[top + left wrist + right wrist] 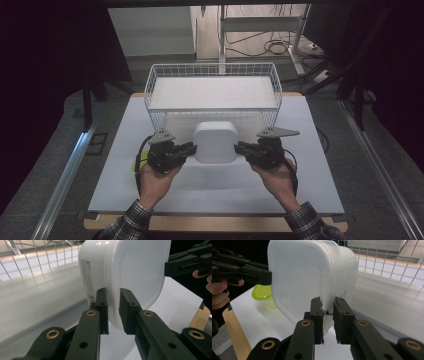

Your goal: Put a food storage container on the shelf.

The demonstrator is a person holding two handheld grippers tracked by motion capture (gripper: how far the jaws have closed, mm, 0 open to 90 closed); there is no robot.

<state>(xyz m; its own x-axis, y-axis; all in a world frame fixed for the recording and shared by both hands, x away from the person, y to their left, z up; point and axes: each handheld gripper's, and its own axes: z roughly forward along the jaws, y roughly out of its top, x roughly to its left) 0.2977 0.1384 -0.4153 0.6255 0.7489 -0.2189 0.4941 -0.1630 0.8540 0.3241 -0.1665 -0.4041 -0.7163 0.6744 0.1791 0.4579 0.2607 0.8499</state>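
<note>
left tool (186, 149): clamped on container rim, left side | right tool (242, 148): clamped on rim, right side | white lidded container (215, 142): held between both tools above worktop (215, 187), just before wire basket (150, 85)

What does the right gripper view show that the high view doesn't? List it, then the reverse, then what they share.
Right gripper view alone: a lime-green lidded cup on the table behind the white lidded container, and printed text on the container's side.

High view alone: the whole wire basket, both forearms in plaid sleeves, and the floor around the table.

Both: the container, clamped at its lid rim on opposite sides by the left gripper and the right gripper, and the white table top.
</note>
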